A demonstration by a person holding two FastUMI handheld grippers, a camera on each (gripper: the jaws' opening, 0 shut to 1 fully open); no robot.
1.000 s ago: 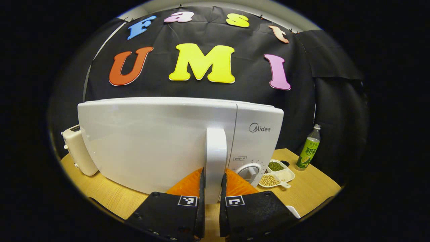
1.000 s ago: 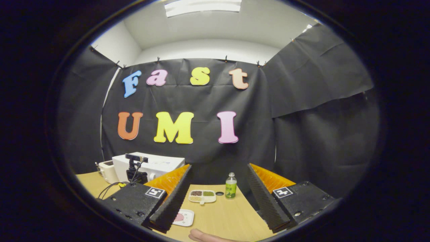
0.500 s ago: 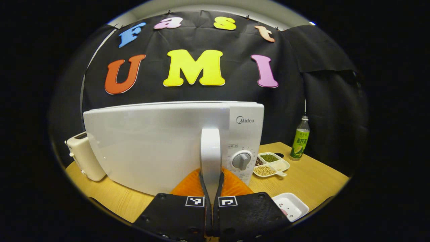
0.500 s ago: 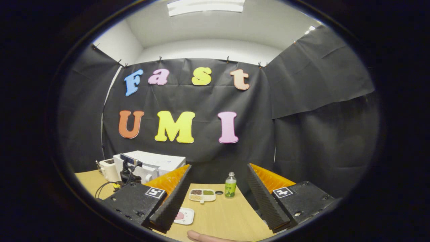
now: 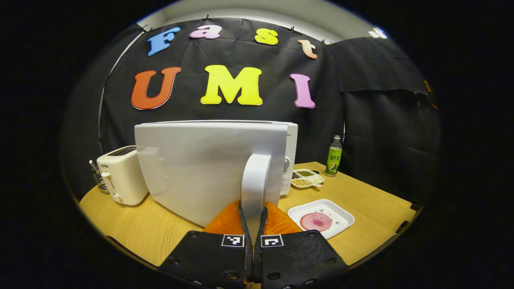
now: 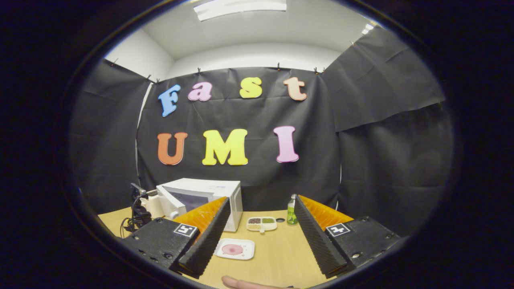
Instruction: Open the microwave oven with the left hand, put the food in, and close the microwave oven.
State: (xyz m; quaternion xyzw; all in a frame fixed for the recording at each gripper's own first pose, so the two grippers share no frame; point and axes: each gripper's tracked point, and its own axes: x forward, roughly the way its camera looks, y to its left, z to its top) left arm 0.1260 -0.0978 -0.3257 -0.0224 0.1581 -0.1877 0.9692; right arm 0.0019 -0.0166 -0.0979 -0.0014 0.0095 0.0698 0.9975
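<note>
The white microwave stands at the back of the table, its door swung partly out. My left gripper is shut on the door's upright white handle, one finger on each side. The food, a pink round slice, lies on a white square plate to the right of the door. In the right gripper view, my right gripper hangs open above the table's near side, holding nothing, with the plate and the microwave ahead on the left.
A cream toaster sits left of the microwave. A divided dish of beans and a green bottle stand right of it on the wooden table. A fingertip shows at the table's near edge.
My left gripper closed on the handle and drew the door outward, uncovering the plate beside it. My right gripper stayed open, and its view turned slightly left.
</note>
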